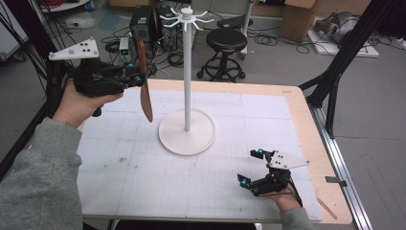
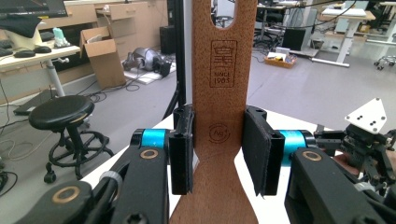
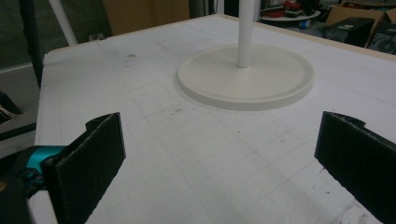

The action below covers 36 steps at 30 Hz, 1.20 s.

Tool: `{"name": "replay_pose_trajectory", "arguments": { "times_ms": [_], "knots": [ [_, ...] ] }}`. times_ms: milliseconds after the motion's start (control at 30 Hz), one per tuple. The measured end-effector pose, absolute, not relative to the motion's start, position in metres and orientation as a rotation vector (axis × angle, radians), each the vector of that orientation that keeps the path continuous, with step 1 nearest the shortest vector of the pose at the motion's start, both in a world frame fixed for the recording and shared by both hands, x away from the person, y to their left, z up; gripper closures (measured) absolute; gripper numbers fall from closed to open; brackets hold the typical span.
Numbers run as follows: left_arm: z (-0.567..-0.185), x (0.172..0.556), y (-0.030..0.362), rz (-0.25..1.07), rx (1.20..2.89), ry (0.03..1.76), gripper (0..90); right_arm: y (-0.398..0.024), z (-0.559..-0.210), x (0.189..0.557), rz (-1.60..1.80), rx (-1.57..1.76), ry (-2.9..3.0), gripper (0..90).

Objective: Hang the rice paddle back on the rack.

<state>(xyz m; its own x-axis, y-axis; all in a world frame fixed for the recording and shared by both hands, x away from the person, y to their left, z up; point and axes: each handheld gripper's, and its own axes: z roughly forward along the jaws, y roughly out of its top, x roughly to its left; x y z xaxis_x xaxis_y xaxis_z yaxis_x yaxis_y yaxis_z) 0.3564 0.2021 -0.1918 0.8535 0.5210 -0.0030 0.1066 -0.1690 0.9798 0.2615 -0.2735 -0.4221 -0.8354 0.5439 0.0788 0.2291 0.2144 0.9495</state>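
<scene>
left gripper (image 1: pixel 136 79): clamped on wooden spatula (image 1: pixel 144 88), held upright
right gripper (image 1: pixel 251 167): jaws wide, empty
step: probably hanging it on rack (image 1: pixel 187 72); hole needs lining with a hook

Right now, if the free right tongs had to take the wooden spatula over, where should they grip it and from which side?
Probably the wide blade below the left tongs, which are shut on the narrow neck of the wooden spatula. It hangs upright above the table, so the open right tongs could come level from the stand side, across its flat faces.
</scene>
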Motion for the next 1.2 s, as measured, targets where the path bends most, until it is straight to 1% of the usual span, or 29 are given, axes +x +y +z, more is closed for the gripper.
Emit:
{"name": "replay_pose_trajectory", "arguments": {
  "times_ms": [367,500,1200],
  "knots": [
    [-0.177,0.366,0.192,0.405,1.722,0.504,65.1,-0.275,-0.422,0.262,1.666,0.739,2.205,0.2],
    [-0.174,0.368,0.185,0.374,1.710,0.521,65.1,-0.275,-0.422,0.262,1.670,0.741,2.202,0.2],
    [-0.155,0.380,0.165,0.402,1.713,0.532,65.1,-0.274,-0.422,0.260,1.688,0.727,2.217,0.2]
  ]
}}
